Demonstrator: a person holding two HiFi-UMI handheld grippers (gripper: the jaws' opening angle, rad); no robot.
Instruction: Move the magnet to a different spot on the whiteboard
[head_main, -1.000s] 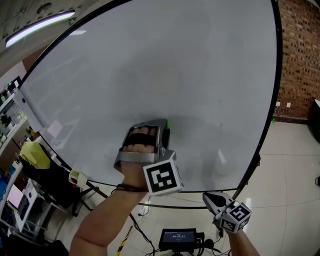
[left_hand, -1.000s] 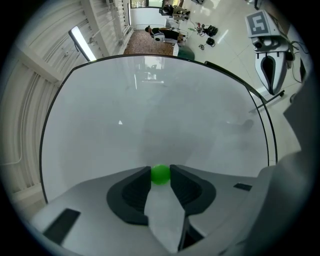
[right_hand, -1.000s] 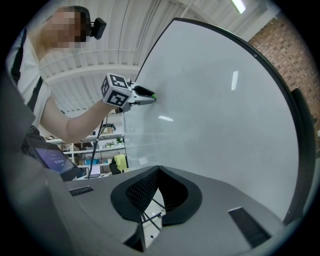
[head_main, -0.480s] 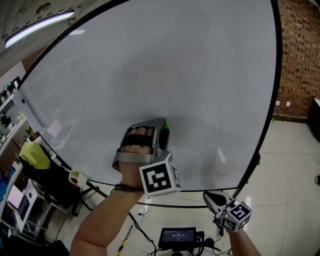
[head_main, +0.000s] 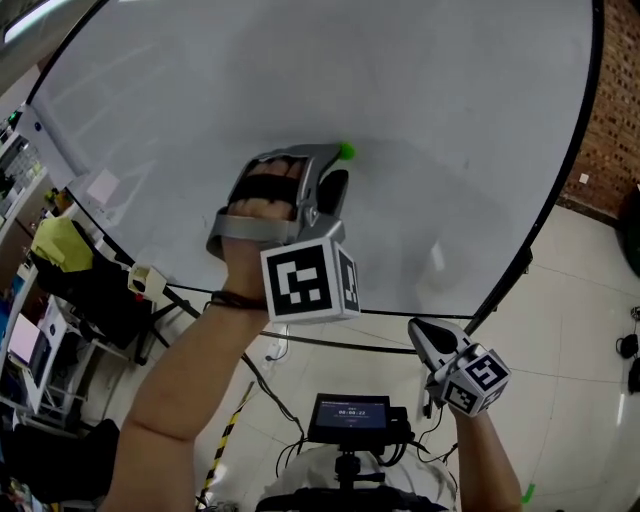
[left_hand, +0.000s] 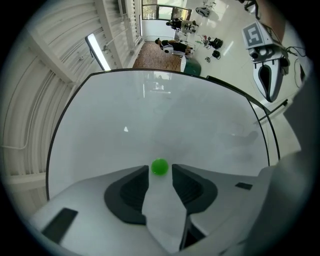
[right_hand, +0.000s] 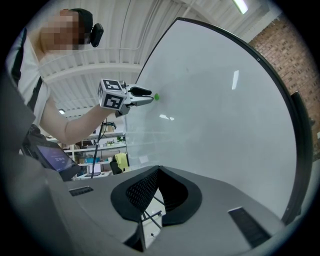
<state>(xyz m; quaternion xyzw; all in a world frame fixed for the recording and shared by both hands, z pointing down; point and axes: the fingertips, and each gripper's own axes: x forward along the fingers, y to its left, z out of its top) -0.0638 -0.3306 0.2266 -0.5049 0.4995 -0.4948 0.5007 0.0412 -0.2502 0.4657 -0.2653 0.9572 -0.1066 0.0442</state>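
Observation:
A small green magnet (head_main: 346, 151) sticks to the big white whiteboard (head_main: 430, 110). My left gripper (head_main: 338, 168) points level at the board, and the magnet (left_hand: 160, 167) lies between its two fingertips with a thin gap on each side. Its jaws have just been opening, so they stand open around the magnet without pressing on it. The right gripper view shows the same gripper (right_hand: 150, 98) with the magnet (right_hand: 156, 97) at its tip. My right gripper (head_main: 420, 335) hangs lower right, away from the board, with its jaws together (right_hand: 159, 169) and nothing in them.
The whiteboard has a black frame (head_main: 560, 190) on a stand. A screen on a tripod (head_main: 347, 418) stands below me. Shelves and a yellow object (head_main: 58, 243) are at the left, a brick wall (head_main: 622, 110) at the right.
The head view has tilted, so the board and left gripper sit higher in the picture. The green magnet now shows plainly past the left fingertips. The right gripper has stayed put.

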